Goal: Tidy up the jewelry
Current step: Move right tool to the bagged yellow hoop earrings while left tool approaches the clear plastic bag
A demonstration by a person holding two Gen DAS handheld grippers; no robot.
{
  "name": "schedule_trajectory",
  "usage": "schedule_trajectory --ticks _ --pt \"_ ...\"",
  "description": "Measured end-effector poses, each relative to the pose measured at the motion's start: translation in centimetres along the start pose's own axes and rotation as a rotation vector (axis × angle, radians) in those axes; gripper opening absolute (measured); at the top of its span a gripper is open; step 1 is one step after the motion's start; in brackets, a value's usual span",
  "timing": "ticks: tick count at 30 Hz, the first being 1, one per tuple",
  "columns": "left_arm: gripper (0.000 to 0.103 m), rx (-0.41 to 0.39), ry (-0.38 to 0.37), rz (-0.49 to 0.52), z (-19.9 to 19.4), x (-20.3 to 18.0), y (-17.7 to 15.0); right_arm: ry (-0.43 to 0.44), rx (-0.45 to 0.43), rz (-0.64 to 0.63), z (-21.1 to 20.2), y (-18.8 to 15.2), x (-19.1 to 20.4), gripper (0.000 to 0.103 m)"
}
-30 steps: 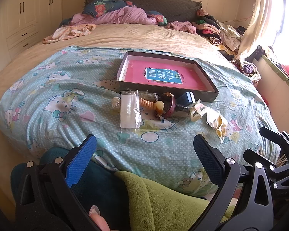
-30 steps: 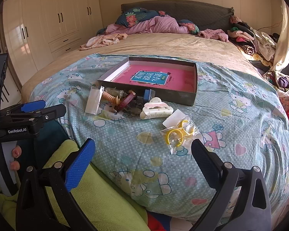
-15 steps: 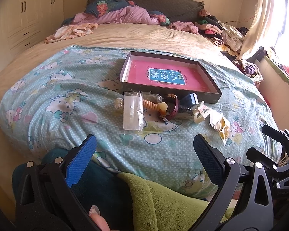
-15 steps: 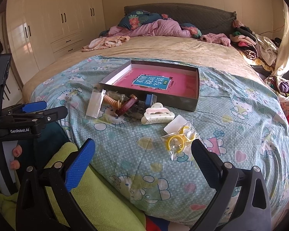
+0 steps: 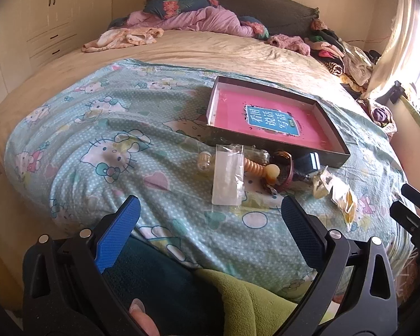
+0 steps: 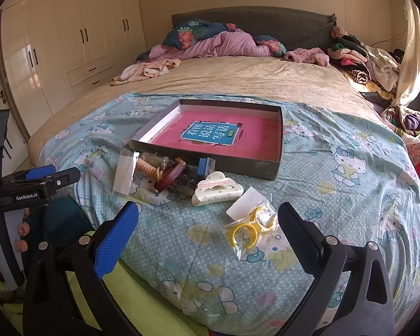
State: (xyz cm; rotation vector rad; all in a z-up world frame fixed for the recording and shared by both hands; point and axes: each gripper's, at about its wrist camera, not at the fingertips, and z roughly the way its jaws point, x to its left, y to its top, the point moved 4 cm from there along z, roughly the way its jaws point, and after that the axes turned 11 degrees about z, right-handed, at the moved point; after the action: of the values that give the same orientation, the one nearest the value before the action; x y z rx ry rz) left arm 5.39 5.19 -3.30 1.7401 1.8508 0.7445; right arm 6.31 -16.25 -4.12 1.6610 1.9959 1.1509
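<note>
A shallow dark box (image 6: 277,140) with a pink book-cover bottom lies on the patterned bedsheet. In front of it sits a heap of jewelry: a clear plastic bag (image 5: 228,179), a beige spiral hair tie (image 6: 147,168), a dark red bangle (image 6: 170,177), a small blue box (image 6: 203,165), a white claw hair clip (image 6: 217,191) and a bag of yellow rings (image 6: 247,229). My left gripper (image 5: 210,224) hangs open near the bed's front edge, short of the clear bag. My right gripper (image 6: 208,226) is open too, with the yellow rings bag between its fingers' line, apart from them.
Crumpled pink bedding and pillows (image 6: 210,43) lie at the headboard; piled clothes (image 6: 364,61) fill the far right side. White wardrobes (image 6: 56,50) stand to the left. A green blanket (image 5: 252,302) and dark teal fabric (image 5: 159,274) lie below the grippers.
Both grippers have moved a little forward toward the jewelry heap, and the left view has swung leftward. Both stay open; nothing on the bed has moved.
</note>
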Motion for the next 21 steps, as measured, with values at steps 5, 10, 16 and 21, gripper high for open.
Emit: schedule_trajectory --ticks 5,10,16,21 --pt "0.094 0.028 0.015 -0.028 1.5 1.5 0.2 -0.019 -0.013 0.019 0.6 1.0 -1.1 0.099" --pt "0.094 0.046 0.004 -0.035 3.2 2.0 0.5 -0.043 -0.015 0.052 1.3 1.6 -2.7 0.099" --pt "0.094 0.09 -0.032 -0.022 5.6 1.4 0.8 -0.074 0.008 0.102 2.6 1.5 -4.8 0.099" --pt "0.094 0.115 -0.071 -0.009 7.5 0.4 0.7 -0.083 0.058 0.135 4.2 0.5 -5.8 0.099"
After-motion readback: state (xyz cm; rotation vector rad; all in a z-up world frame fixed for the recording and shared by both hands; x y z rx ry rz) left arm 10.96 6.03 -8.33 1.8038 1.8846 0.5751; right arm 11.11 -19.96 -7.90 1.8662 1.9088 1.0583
